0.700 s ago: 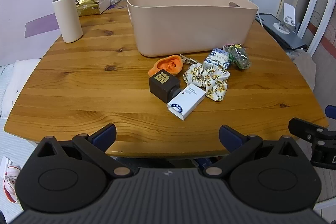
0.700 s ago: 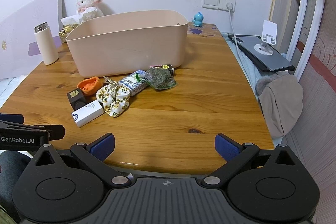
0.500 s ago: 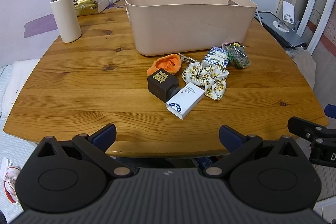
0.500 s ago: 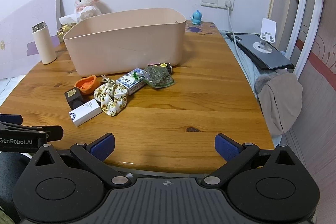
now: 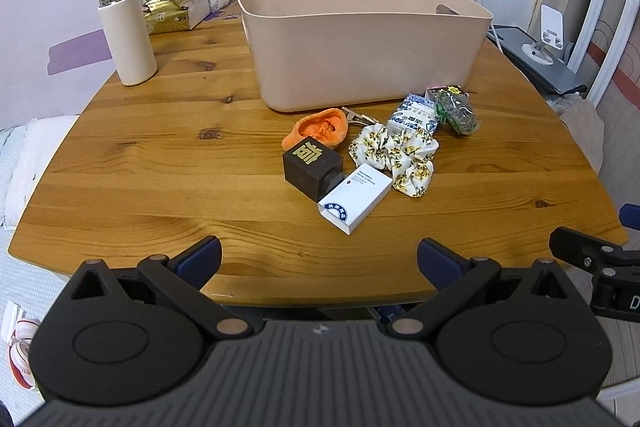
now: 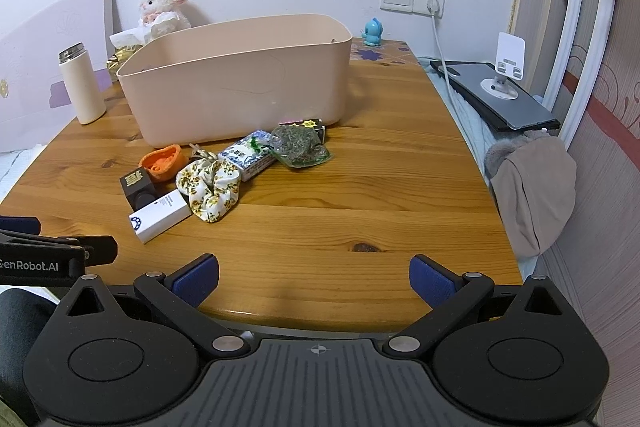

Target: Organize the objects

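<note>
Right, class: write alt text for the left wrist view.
An open gripper hovers at the near edge of a wooden table, facing small items clustered before a beige bin: white box, dark cube, floral scrunchie.

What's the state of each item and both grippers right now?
left gripper: open, empty
right gripper: open, empty
pink bin: upright, insides mostly hidden
white box: lying flat, against the dark cube
dark cube: on the table, outside bin
scrunchie: loose on the table
thermos: upright, capped
</note>
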`<action>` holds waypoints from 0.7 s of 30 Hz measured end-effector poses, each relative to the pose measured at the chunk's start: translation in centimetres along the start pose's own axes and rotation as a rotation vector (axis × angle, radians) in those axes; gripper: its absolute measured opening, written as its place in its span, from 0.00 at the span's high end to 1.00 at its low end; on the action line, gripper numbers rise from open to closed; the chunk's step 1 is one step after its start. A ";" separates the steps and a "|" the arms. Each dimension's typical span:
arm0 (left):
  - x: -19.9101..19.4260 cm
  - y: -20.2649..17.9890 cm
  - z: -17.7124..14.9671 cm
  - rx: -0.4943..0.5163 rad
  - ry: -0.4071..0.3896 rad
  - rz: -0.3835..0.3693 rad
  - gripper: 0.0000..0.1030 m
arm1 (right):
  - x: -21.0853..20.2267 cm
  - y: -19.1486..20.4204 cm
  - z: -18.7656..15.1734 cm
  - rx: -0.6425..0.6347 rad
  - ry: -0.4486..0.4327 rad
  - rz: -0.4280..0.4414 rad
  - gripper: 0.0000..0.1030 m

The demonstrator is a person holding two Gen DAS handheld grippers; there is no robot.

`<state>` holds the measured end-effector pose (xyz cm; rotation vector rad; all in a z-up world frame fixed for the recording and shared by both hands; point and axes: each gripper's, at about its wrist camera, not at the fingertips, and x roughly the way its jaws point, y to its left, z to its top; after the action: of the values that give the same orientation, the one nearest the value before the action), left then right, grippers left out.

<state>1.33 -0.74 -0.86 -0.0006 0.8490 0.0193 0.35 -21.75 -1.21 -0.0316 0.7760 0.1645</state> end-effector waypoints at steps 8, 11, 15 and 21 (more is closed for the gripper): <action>0.3 0.1 0.1 -0.004 0.002 0.002 0.00 | 0.1 0.0 0.0 0.005 -0.003 -0.003 0.00; 0.3 0.1 0.1 -0.006 0.002 0.002 0.00 | 0.1 0.1 0.1 0.003 -0.003 -0.005 0.00; 0.3 0.3 0.1 -0.008 0.003 0.001 0.00 | 0.1 0.2 0.2 0.000 -0.003 -0.005 0.00; 0.5 0.4 0.1 -0.008 0.008 -0.001 0.00 | 0.1 0.2 0.2 -0.002 -0.002 -0.005 0.00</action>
<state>1.74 -0.36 -1.13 -0.0081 0.8566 0.0218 0.55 -21.56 -1.11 -0.0350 0.7742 0.1602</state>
